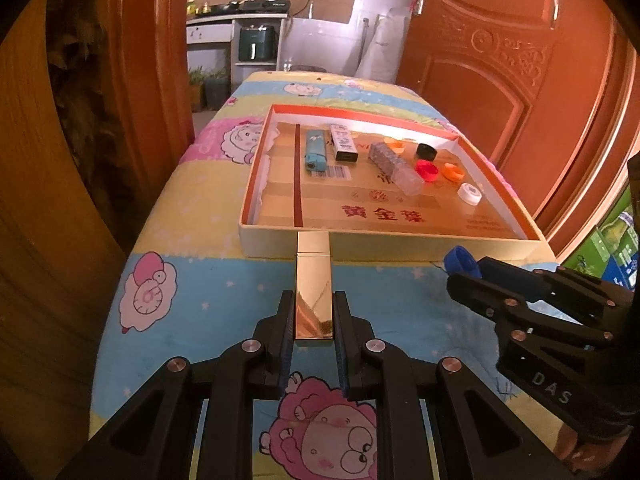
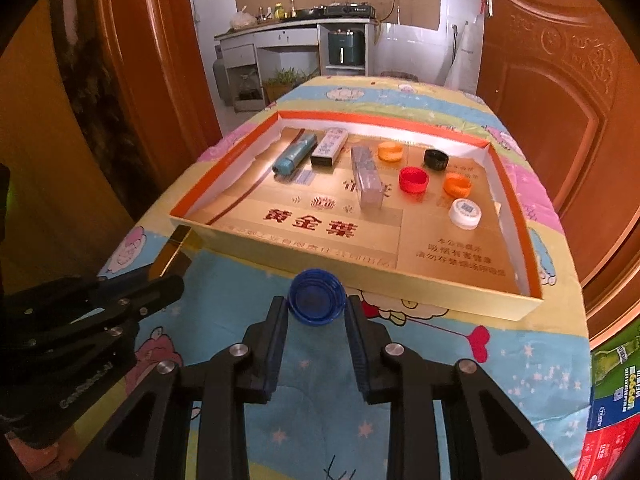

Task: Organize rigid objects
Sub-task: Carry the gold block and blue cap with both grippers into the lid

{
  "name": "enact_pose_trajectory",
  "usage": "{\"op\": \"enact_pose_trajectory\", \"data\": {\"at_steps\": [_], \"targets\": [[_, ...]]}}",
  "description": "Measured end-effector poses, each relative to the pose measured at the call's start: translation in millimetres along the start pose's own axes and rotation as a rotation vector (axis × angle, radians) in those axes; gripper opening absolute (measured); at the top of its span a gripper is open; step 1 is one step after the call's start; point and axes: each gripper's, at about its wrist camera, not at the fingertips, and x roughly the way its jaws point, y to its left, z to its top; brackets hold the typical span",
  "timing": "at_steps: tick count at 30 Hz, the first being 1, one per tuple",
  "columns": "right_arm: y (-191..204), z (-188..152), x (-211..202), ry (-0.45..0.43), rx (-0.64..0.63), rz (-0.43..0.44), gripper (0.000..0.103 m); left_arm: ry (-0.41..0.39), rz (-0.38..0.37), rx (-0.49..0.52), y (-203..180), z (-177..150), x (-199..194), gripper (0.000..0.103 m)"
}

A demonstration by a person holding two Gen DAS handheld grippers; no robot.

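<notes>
Left wrist view: we hold the gold lighter [image 1: 313, 284] clamped in the left gripper [image 1: 314, 320], jaws narrow, lengthwise, aimed at the tray [image 1: 400, 246]'s left lighter row. Right gripper [image 2: 316, 320] pinches the blue cap [image 2: 317, 298] by its rim near the tray's near wall; caps sit grouped far right.

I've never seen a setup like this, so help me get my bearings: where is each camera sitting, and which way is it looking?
Left wrist: rides the left gripper, looking along its fingers clamped on a gold lighter toward the tray; the right gripper shows at right.
Right wrist: rides the right gripper, looking over a blue cap in its fingers; the left gripper shows at left.
Shared: tray, cartoon cloth.
</notes>
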Motion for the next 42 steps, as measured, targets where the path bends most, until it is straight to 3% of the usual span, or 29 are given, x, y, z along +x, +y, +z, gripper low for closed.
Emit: {"op": "enact_pose_trajectory", "data": {"at_steps": [19,30,42], "targets": [[-23.4,21.8,-48.8,-0.087,0.007,-0.048,0.030,-0.084,-0.002,0.071,-23.2,42.0,-27.6,0.018],[-37.3,35.3,-48.8,-0.104,0.018,-0.055,0.030,-0.120,0.005,0.100,-43.4,73.5,-26.3,0.018],[-49.1,53.3,-35.3,-0.098,0.007,-0.061,0.030,-0.104,0.031,0.105,-48.0,93.8,-3.7,0.018]]}}
